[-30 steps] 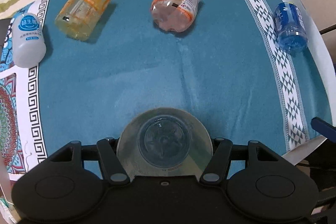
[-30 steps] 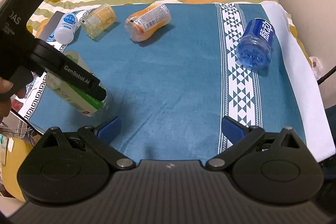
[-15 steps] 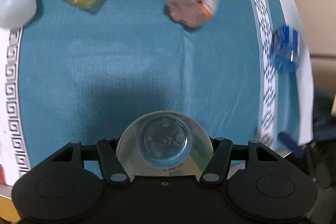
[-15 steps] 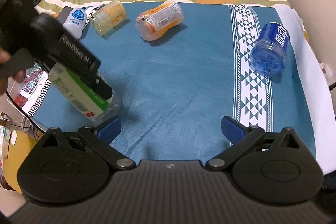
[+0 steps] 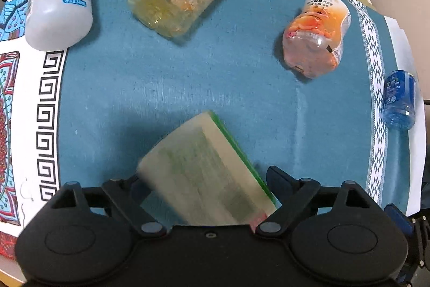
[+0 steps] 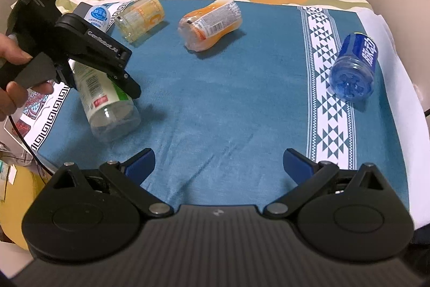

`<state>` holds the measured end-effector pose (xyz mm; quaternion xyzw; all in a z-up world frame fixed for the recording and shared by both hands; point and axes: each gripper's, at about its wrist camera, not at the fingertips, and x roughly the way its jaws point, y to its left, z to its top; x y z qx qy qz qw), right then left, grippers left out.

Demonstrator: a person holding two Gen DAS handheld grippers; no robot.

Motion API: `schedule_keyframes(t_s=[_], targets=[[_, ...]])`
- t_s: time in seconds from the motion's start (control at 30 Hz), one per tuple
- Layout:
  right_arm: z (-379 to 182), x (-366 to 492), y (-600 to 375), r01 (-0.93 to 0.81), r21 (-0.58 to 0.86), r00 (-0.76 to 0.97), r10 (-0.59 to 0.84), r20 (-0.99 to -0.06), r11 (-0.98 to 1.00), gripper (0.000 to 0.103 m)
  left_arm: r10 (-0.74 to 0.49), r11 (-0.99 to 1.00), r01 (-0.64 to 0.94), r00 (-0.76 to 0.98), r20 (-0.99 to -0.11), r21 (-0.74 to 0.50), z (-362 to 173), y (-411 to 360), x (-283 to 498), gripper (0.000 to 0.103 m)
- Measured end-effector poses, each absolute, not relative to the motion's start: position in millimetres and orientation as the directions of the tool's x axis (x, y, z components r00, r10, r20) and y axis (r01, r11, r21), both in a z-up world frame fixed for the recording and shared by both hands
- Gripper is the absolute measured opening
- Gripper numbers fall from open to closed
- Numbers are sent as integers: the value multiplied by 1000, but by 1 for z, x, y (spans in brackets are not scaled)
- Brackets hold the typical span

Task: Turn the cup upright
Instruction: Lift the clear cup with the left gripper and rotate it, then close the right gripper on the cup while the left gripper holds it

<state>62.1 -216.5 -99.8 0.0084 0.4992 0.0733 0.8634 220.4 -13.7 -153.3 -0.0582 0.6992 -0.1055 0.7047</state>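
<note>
**Green-label cup mid-flip, almost there**

Left tool (image 6: 126, 77) is pinching the green-label cup (image 6: 107, 98) at the near left of the blue cloth (image 6: 242, 98), tilting it base-down. Looks like the next move is rotating it fully vertical, then letting go. Right tool (image 6: 219, 160) is idling, fingers spread, gripping nothing.

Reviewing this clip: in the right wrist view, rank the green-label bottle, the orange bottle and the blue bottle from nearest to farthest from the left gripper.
1. Green-label bottle: clamped in the left gripper, tilted, at the cloth's left edge.
2. Orange bottle: lying on its side, mid-cloth toward the back.
3. Blue bottle: lying on the patterned band, far right.
</note>
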Motion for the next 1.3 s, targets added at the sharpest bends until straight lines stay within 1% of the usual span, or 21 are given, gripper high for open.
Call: schedule_keyframes(t_s=[0.17,0.23,0.3,0.4,0.5,0.63,0.77,0.8,0.87,0.9,0.93,1.13,1.23,1.27,1.3], targets=[[-100,63,-206,-129,79,489,133,-862,988,103,-213,973,97,33,-977,-209,-155,-17,219,92],[-100,63,-204,-130,77,489,131,-862,989,103,-202,973,125,41,-979,-195,-154,-21,217,91],[-100,63,-204,-127,74,488,127,-864,989,103,-184,968,181,47,-982,-173,-155,-36,214,90],[-100,62,-204,-120,73,489,124,-863,990,103,-146,950,286,63,-987,-122,-155,-57,207,84],[-100,62,-206,-111,75,489,120,-864,991,103,-109,917,392,85,-990,-67,-157,-79,199,81],[-101,59,-209,-99,76,489,115,-865,992,103,-88,891,452,101,-991,-33,-159,-96,194,78],[-102,57,-212,-90,76,489,111,-865,993,103,-95,904,426,109,-990,-40,-155,-90,190,77],[-101,57,-212,-90,77,490,112,-865,993,103,-96,910,413,115,-989,-40,-154,-89,190,80],[-100,56,-212,-92,76,493,112,-863,993,103,-102,919,392,125,-987,-46,-149,-82,187,88],[-99,55,-211,-94,75,495,112,-862,993,103,-108,923,382,133,-985,-49,-146,-78,185,94],[-99,55,-211,-95,75,496,112,-861,993,103,-114,927,370,144,-983,-53,-143,-77,183,95],[-87,54,-213,-105,68,505,112,-856,992,103,-159,956,278,209,-965,-97,-109,-48,161,95],[-75,56,-218,-108,91,501,133,-855,990,103,-154,973,212,277,-948,-96,-93,-35,147,96],[-70,59,-220,-111,103,498,145,-855,988,103,-148,977,189,299,-943,-93,-87,-29,141,97],[-65,61,-221,-114,112,496,154,-855,987,103,-139,983,160,325,-936,-90,-80,-21,133,101]])
